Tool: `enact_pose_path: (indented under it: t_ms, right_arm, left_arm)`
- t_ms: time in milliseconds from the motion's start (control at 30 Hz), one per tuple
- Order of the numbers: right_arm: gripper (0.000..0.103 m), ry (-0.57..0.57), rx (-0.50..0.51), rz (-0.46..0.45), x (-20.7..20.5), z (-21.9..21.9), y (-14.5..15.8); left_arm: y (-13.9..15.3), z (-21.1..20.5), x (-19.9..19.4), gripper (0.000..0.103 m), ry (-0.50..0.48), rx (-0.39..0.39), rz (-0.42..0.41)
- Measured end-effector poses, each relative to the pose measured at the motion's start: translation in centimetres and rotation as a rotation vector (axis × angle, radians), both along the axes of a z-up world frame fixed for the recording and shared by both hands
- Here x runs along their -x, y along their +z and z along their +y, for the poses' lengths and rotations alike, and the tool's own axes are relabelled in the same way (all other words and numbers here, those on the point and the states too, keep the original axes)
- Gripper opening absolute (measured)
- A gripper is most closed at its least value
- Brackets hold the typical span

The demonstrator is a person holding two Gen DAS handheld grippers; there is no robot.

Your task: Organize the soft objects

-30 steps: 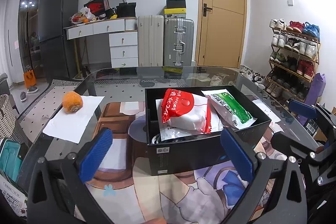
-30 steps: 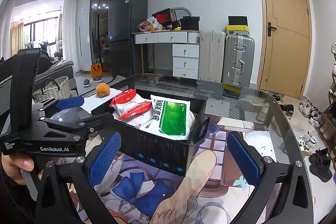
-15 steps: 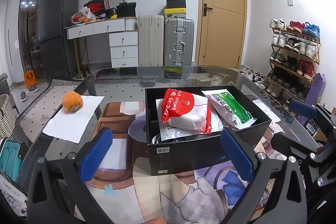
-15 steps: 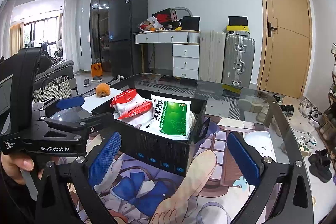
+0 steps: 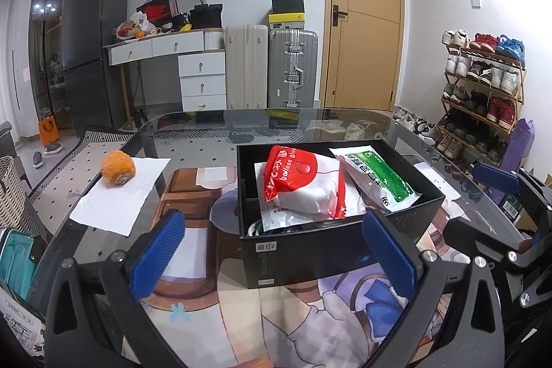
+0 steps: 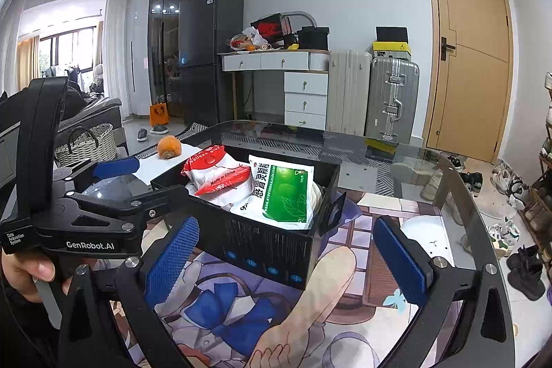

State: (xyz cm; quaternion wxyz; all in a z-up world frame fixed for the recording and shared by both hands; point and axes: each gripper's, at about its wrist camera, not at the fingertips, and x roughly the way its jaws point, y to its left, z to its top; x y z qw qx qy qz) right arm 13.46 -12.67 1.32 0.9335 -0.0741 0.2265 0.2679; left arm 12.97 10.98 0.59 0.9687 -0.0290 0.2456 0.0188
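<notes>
Red pouch [image 5: 299, 183]: lay inside the black box [image 5: 331, 250], toward the box's left half, propped over white packets.
Green pouch [image 5: 377, 179]: lay in the same box, just beside the red pouch on its right, leaning on the box's right wall; in the right wrist view [image 6: 284, 192] it stood tilted at the box's near corner.
Black box: sat on the glass bench [image 5: 214, 133], over the printed mat [image 5: 276, 316] that showed near the box's front.
Orange soft object [image 5: 118, 168]: rested on a white sheet [image 5: 119, 195], well to the left of the box and outside it.
Left gripper [image 5: 272, 252]: spread wide and holding nothing, hovering in front of the box's near wall.
Right gripper [image 6: 288, 259]: likewise spread and empty, in front of the box's corner, to the right of the left gripper.
Change over the last second: practically none; both views matched the earlier ones, with pouches, box and orange object in the same places and both jaws at the same spread.
Meaning for the task: it looked like a pause between steps, with two pouches already stowed.
Likely remainder: the orange object, if it counts as soft, seemed the one item left outside the box; the left gripper sat nearer to it.
</notes>
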Motion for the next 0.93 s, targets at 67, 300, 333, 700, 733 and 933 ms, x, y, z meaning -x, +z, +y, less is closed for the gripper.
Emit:
enact_pose_path:
  t_ms: [67, 300, 333, 700, 733, 933]
  right_arm:
    - [0.103, 0.001, 0.000, 0.000, 0.00, 0.01, 0.01]
    - [0.103, 0.000, 0.001, 0.001, 0.01, 0.03, 0.00]
    - [0.103, -0.001, 0.002, 0.000, 0.02, 0.01, 0.01]
    - [0.103, 0.000, 0.005, 0.004, -0.01, 0.06, -0.04]
    - [0.103, 0.000, 0.006, 0.003, -0.02, 0.05, -0.04]
    - [0.103, 0.002, 0.007, 0.004, -0.07, 0.07, -0.05]
  left_arm:
    - [-0.04, 0.01, -0.05, 0.103, -0.001, -0.003, 0.001]
    - [-0.02, -0.10, -0.06, 0.103, -0.001, -0.004, 0.001]
    - [-0.06, -0.07, -0.11, 0.103, -0.001, -0.005, 0.003]
    - [-0.04, -0.08, -0.07, 0.103, -0.001, -0.006, 0.002]
    - [-0.03, -0.05, -0.06, 0.103, -0.002, -0.005, 0.001]
    - [-0.03, -0.13, -0.01, 0.103, -0.003, -0.002, -0.002]
